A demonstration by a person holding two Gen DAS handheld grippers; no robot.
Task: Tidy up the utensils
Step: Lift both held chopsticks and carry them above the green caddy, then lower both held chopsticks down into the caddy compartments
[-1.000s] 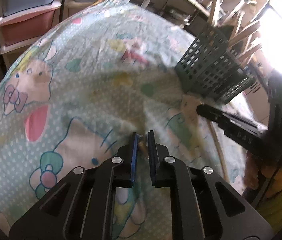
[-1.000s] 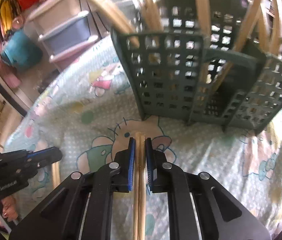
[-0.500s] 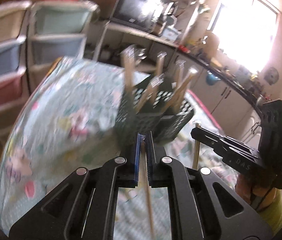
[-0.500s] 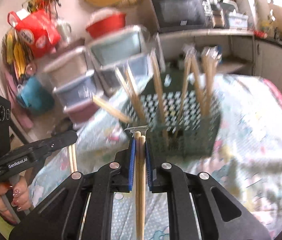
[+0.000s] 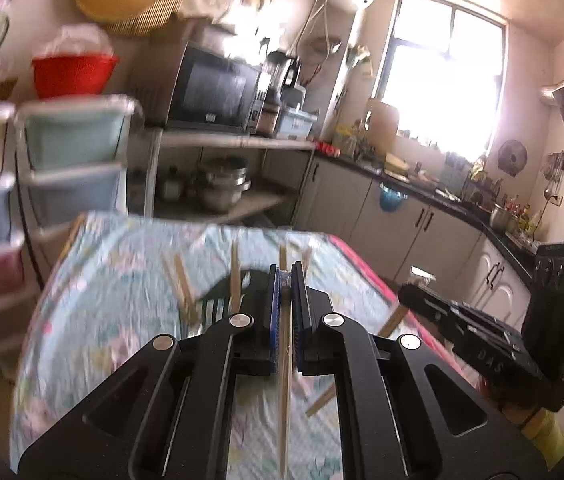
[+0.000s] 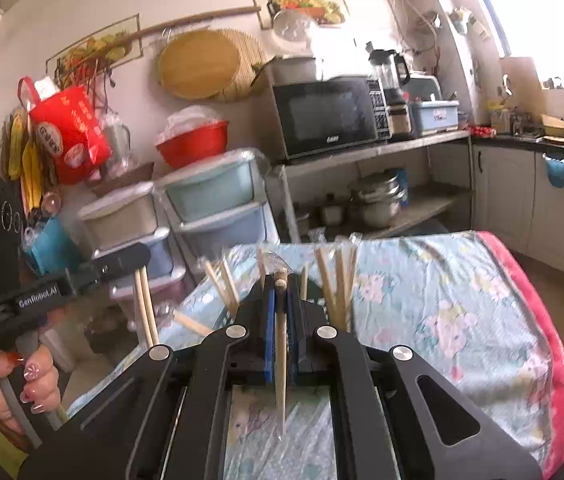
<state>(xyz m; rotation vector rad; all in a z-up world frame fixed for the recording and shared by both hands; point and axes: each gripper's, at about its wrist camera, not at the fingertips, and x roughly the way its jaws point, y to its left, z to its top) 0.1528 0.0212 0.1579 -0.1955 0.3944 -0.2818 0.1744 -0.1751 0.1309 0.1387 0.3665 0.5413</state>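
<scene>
In the left wrist view, stacked drawers (image 5: pixel 70 172) stand at 9 o'clock, just beside the table's left edge. The tablecloth (image 5: pixel 114 312) fills the middle, with a lot of bare cloth at 8 o'clock. The dark basket (image 5: pixel 222 300) sits near 12 o'clock from the left gripper (image 5: pixel 287 312), partly hidden behind it, with sticks poking up. The left gripper's fingers are close together and squeeze a pair of chopsticks (image 5: pixel 285 408) that hangs down over the cloth. The red table edge (image 5: pixel 366 272) runs along at 2 o'clock, and past it is open floor by the cupboards (image 5: pixel 402 224). The right gripper (image 5: pixel 414 296) is at 3 o'clock, apart from the left one.

In the right wrist view, the left gripper (image 6: pixel 138 254) is at 9 o'clock, pinching its chopsticks (image 6: pixel 146 312) upright near the table's left edge. The right gripper (image 6: pixel 280 316) is in the middle. Its fingers are close together around another pair of chopsticks (image 6: pixel 281 356), tips pointing down. The basket (image 6: pixel 318 300) is right behind it, mostly hidden. Wide bare cloth (image 6: pixel 462 312) lies at 3 o'clock, out to the red edge (image 6: pixel 538 312).
</scene>
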